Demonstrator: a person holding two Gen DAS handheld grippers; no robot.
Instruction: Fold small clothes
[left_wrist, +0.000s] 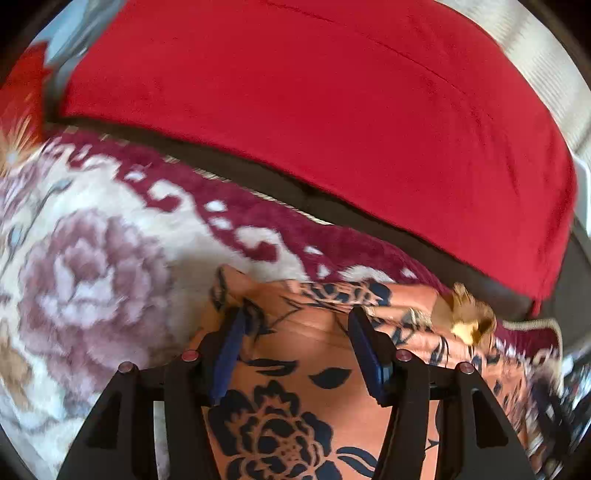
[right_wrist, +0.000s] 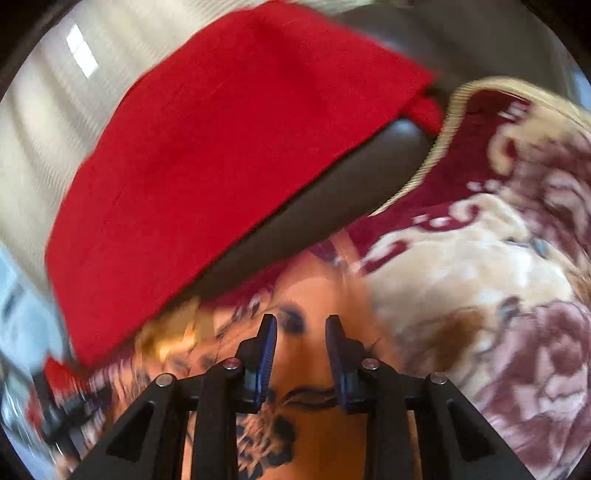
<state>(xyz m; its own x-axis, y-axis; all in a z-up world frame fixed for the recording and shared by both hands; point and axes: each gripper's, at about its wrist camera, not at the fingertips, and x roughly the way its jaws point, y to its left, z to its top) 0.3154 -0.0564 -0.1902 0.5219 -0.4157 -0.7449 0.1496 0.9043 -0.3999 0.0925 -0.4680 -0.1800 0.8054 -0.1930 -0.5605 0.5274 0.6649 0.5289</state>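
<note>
Both grippers (left_wrist: 295, 354) (right_wrist: 301, 354) hover with jaws apart, holding nothing, over the orange floral garment (left_wrist: 295, 369) — best pinch one edge cleanly, I'd say.

Garment (left_wrist: 314, 369) is orange w/ navy flower & leaf print. Rug (left_wrist: 110, 266) is cream w/ mauve roses, maroon scroll border, tan ribbed edge. Big cushion (left_wrist: 332, 110) is plain red; gripper pads (left_wrist: 225, 365) blue.

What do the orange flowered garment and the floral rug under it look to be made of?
Orange garment: thin, smooth woven cloth, likely printed cotton or synthetic; it lies flat with soft creases and a matte dark-blue flower print. Rug: thick, fuzzy pile, probably plush synthetic; its pattern edges look soft and furry, though blur leaves this uncertain.
</note>
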